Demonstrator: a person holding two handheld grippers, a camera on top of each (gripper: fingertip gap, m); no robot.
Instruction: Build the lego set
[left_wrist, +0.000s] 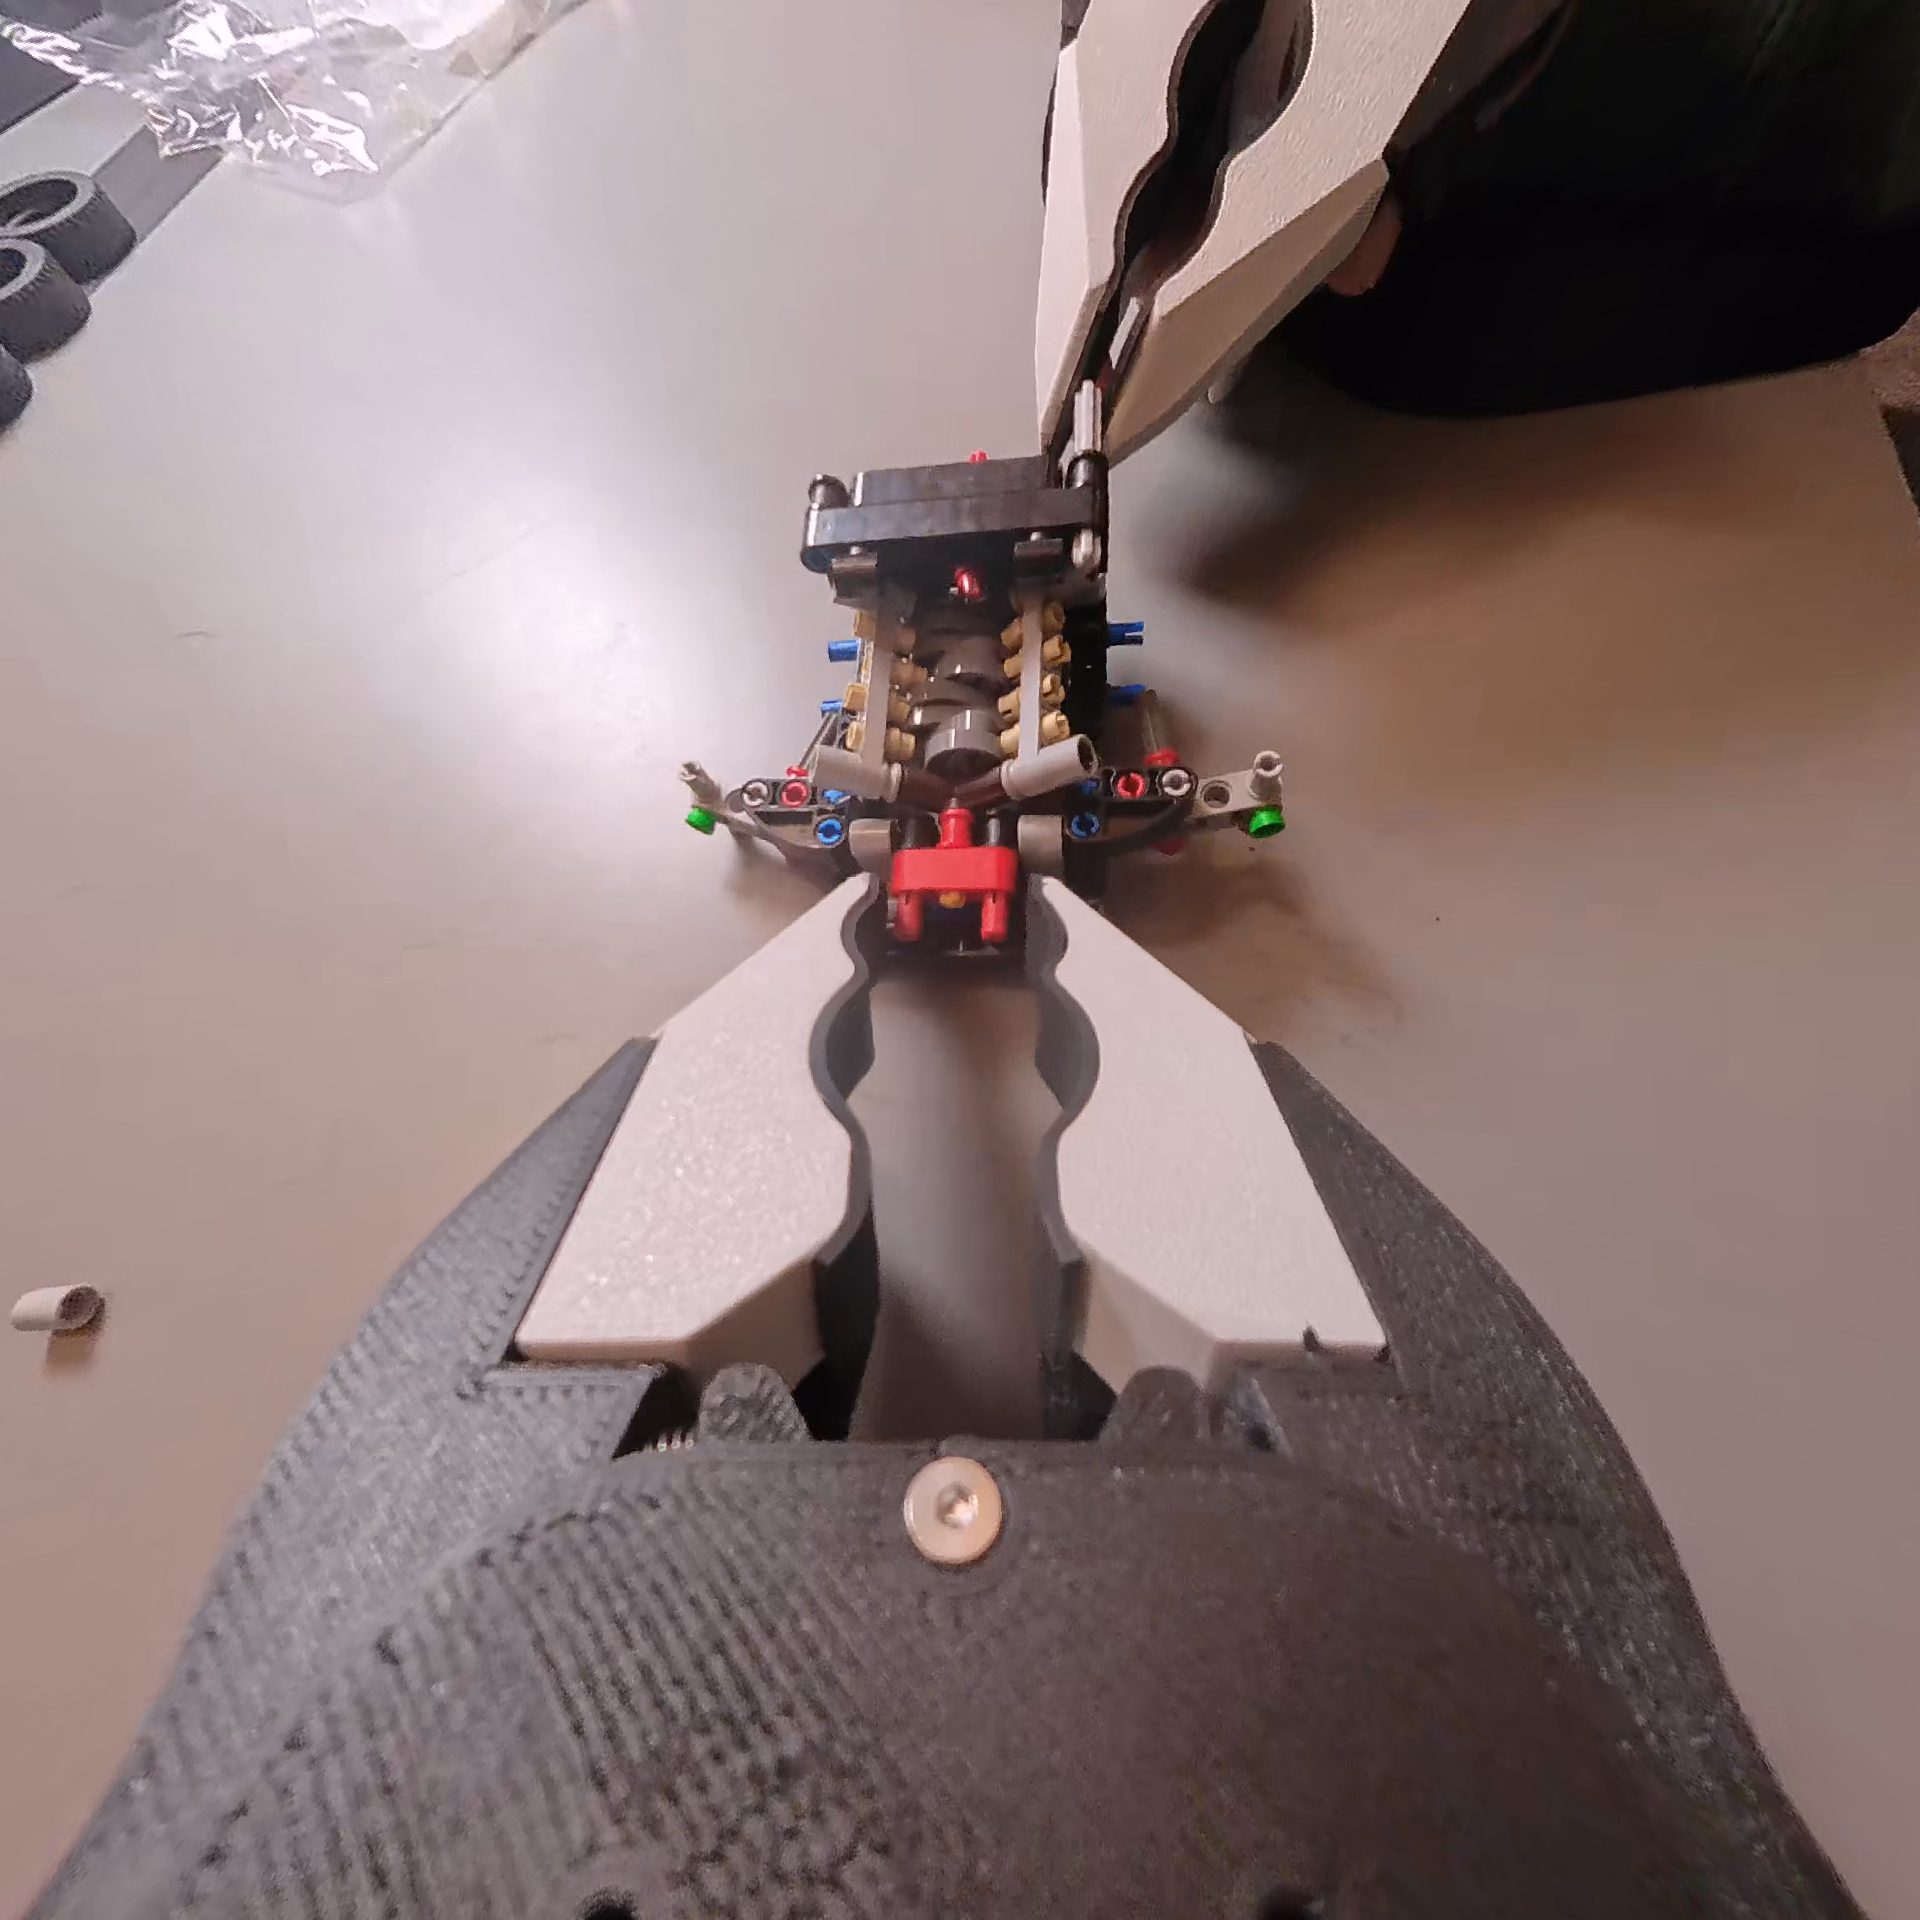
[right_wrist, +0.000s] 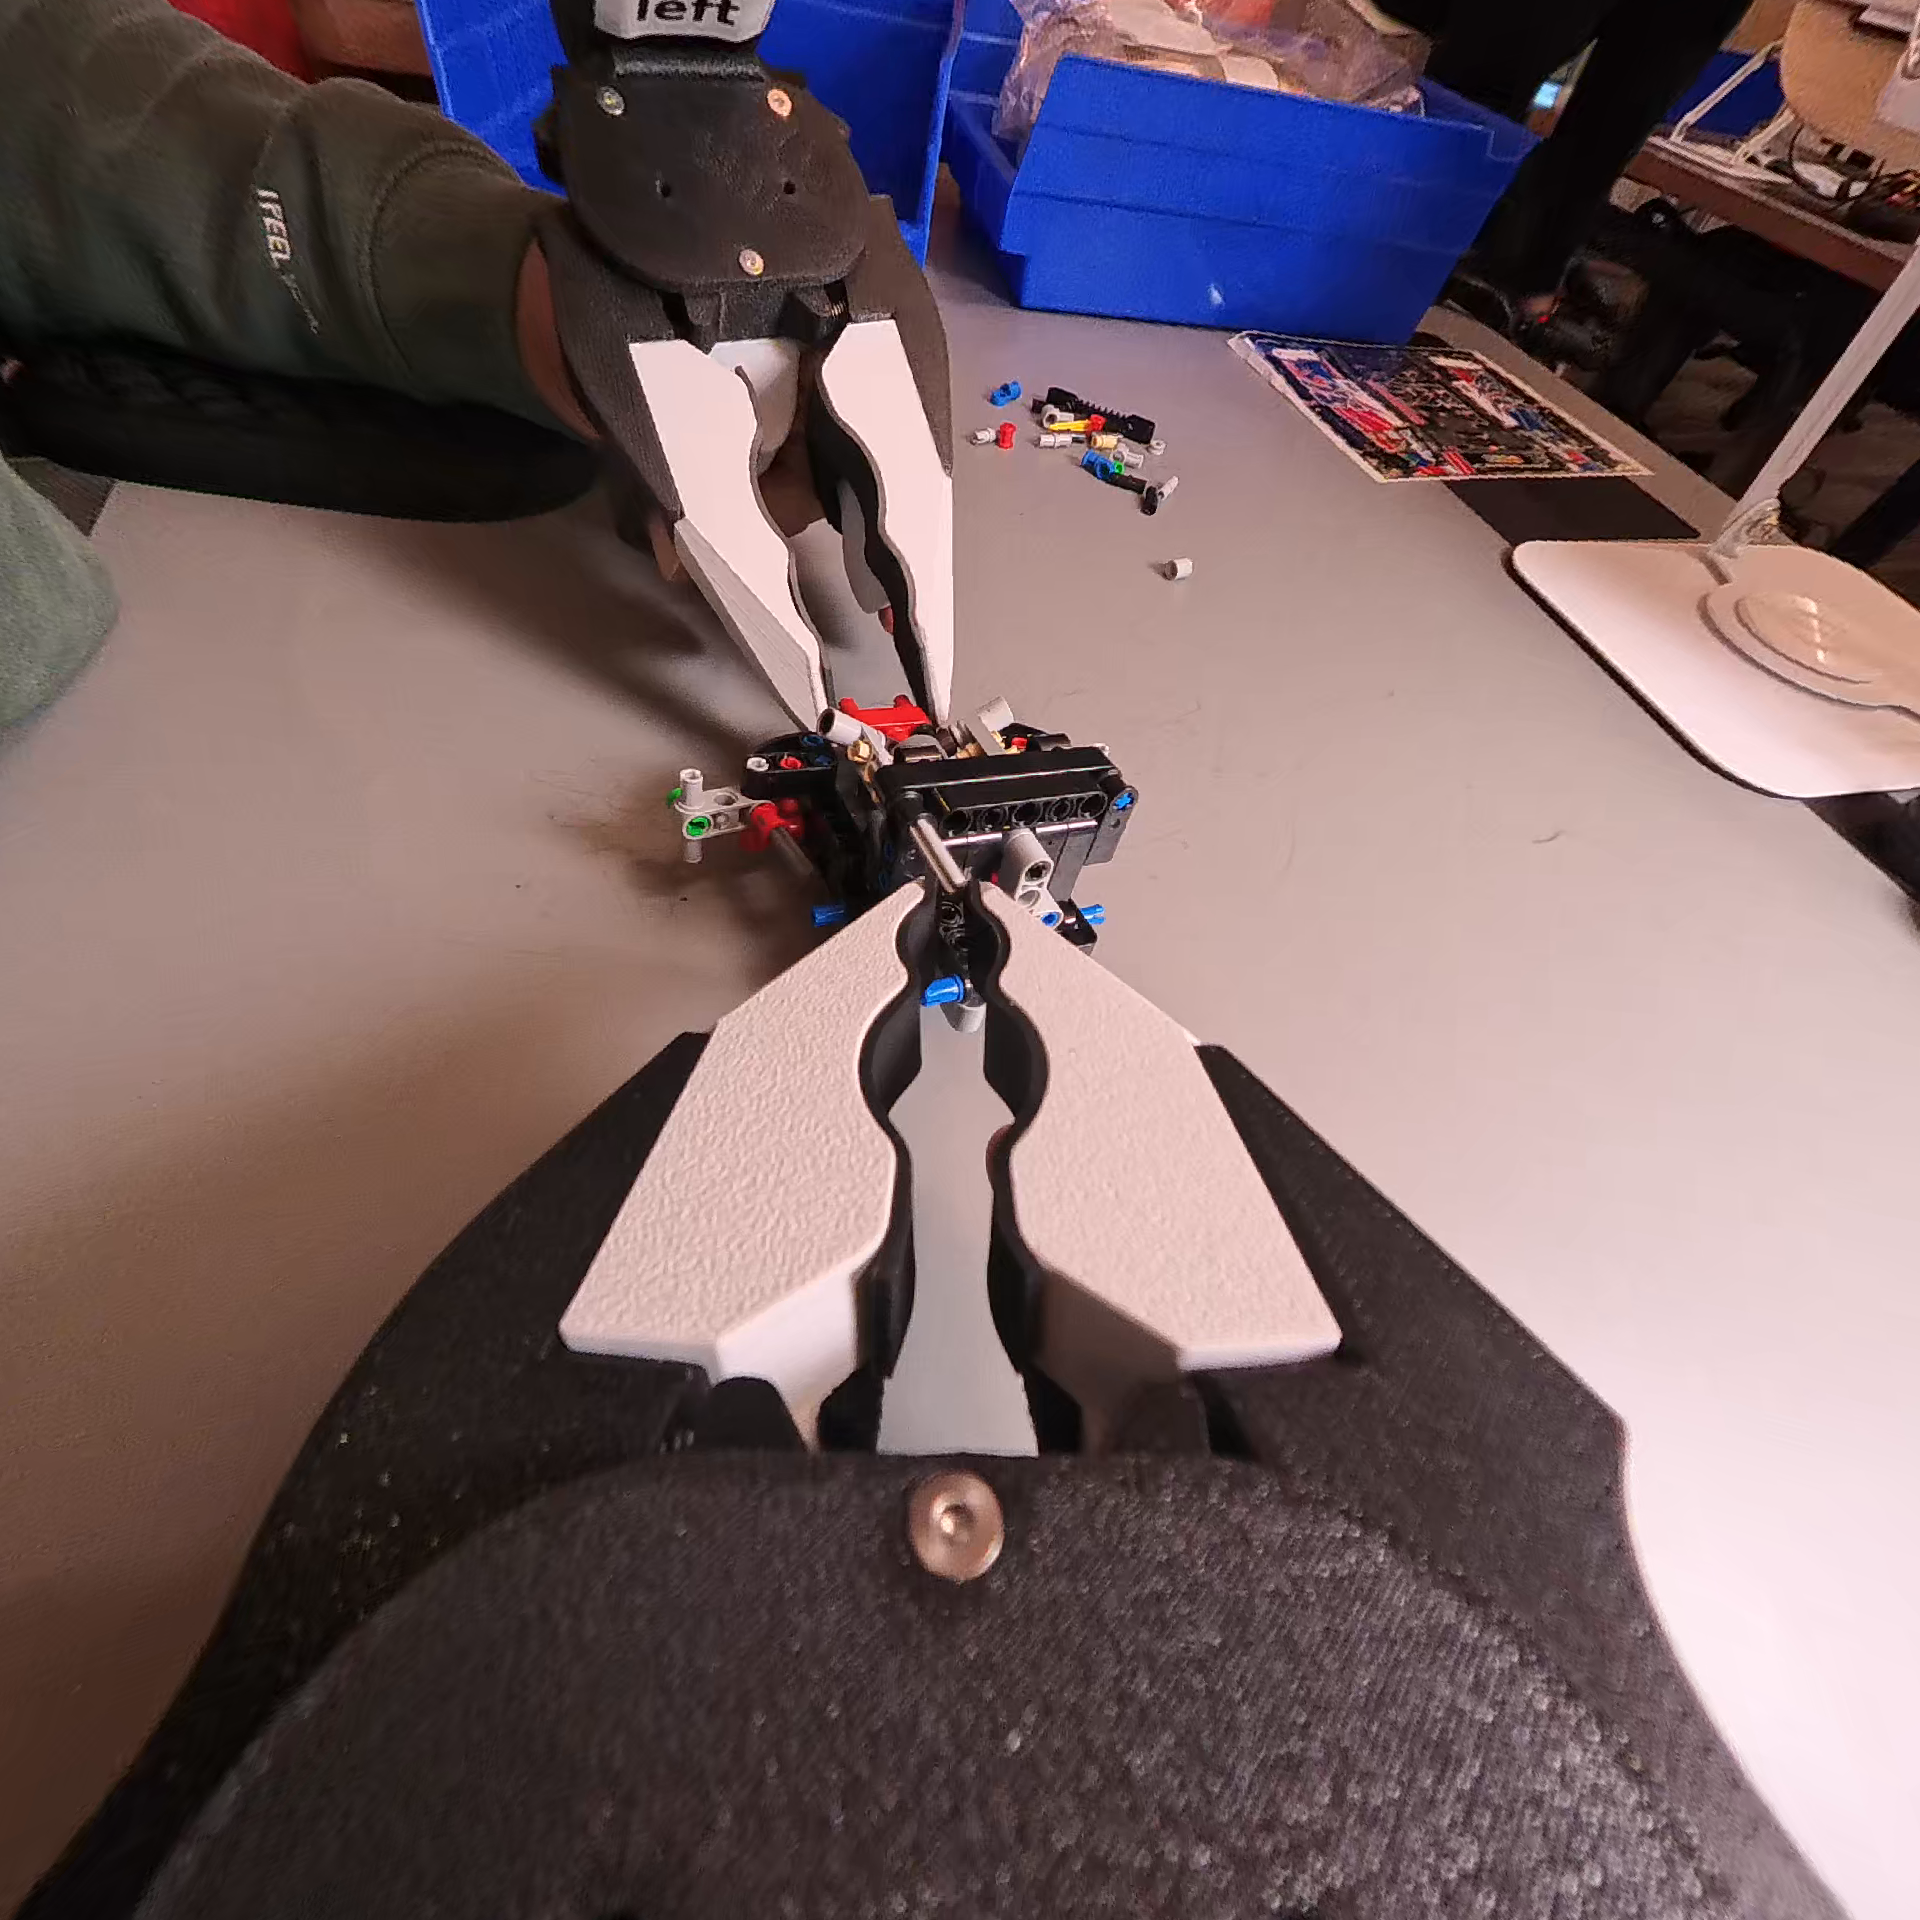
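A partly built lego chassis (left_wrist: 966, 707) lies on the grey table, with a black beam frame at one end and a red piece (left_wrist: 948, 868) at the other. My left gripper (left_wrist: 951, 904) is shut on the red-piece end and holds the model on the table. My right gripper (right_wrist: 951, 899) is at the black-frame end, its tips shut on a thin grey axle (right_wrist: 935, 852) that sticks out of the chassis (right_wrist: 977, 810). In the left wrist view the right gripper (left_wrist: 1086, 442) comes in from the upper right. The left gripper (right_wrist: 883, 707) shows beyond the model.
Loose small lego parts (right_wrist: 1091, 436) and an instruction booklet (right_wrist: 1434, 416) lie beyond the model. Blue bins (right_wrist: 1226, 187) stand at the back. A white lamp base (right_wrist: 1714, 644) is at the right. Black tyres (left_wrist: 42, 260), a plastic bag (left_wrist: 260, 83) and a grey connector (left_wrist: 57, 1307) lie left. The left gripper's tips are roughly 8 cm from the right gripper's.
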